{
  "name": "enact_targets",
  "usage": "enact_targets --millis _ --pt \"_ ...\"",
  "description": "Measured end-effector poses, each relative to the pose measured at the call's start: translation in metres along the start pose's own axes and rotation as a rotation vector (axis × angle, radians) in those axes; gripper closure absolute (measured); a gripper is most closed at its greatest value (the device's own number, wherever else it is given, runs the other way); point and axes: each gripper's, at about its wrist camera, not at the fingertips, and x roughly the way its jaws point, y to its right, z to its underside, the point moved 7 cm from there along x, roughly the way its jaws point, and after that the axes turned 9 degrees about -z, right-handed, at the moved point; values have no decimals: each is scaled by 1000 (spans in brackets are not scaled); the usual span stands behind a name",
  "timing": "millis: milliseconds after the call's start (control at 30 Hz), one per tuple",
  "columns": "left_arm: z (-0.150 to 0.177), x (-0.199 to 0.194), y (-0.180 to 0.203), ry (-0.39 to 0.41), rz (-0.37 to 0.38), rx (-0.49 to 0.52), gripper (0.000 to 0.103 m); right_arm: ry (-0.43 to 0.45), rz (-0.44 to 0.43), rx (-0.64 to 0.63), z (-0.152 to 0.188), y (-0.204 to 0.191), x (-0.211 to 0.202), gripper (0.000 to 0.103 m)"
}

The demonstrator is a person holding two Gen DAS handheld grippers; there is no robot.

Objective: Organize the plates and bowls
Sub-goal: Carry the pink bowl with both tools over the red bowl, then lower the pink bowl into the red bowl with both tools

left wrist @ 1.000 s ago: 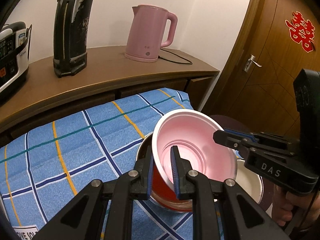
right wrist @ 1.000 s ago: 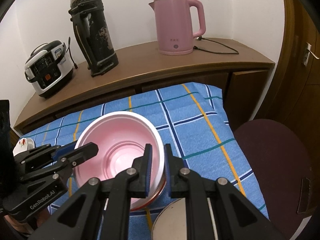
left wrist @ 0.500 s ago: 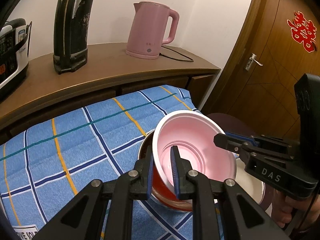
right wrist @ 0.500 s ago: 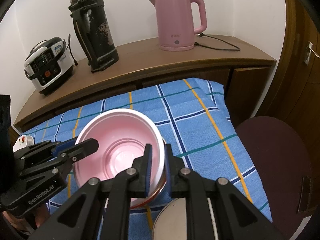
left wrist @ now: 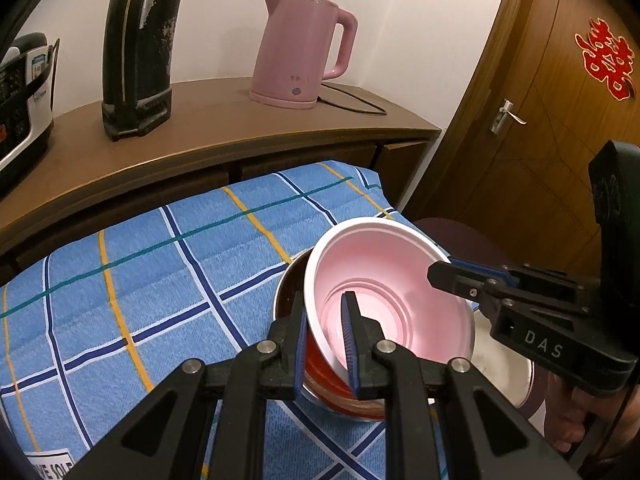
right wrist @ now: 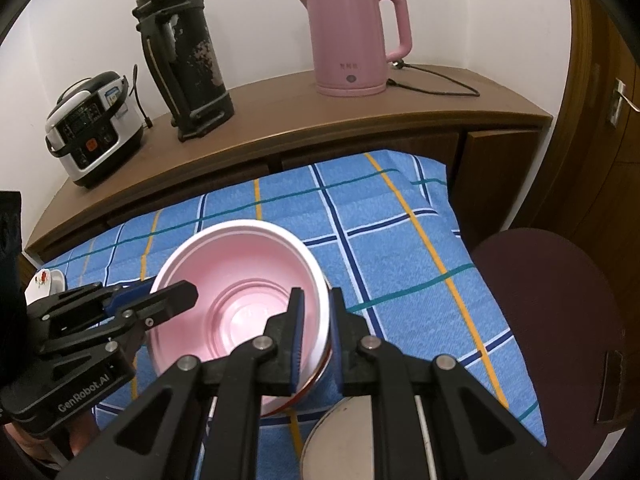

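A pink bowl with a white rim (left wrist: 394, 296) (right wrist: 236, 288) sits tilted inside a red bowl (left wrist: 326, 380) (right wrist: 316, 385) on the blue checked cloth (left wrist: 140, 280). My left gripper (left wrist: 325, 312) is shut on the pink bowl's near rim, one finger inside and one outside. In the right wrist view it (right wrist: 178, 295) comes in from the left. My right gripper (right wrist: 316, 316) is shut on the opposite rim and shows at the right of the left wrist view (left wrist: 444, 274).
A pale round dish (left wrist: 506, 376) (right wrist: 352, 436) lies just beside the red bowl. A small flowered dish (right wrist: 44, 280) sits at the cloth's left edge. Behind, a wooden counter (right wrist: 280, 112) carries a pink kettle (right wrist: 352, 36), a black flask and a cooker. A dark stool (right wrist: 552, 320) stands right.
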Motion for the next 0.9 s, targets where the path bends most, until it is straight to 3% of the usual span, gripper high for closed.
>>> enact_targets --millis 667,900 --pt "-1 5 -22 -24 -37 -37 85 -34 -36 -19 6 -15 18 90" --pt "2 8 -17 -46 -13 -30 85 -21 -32 -25 4 -10 7 91"
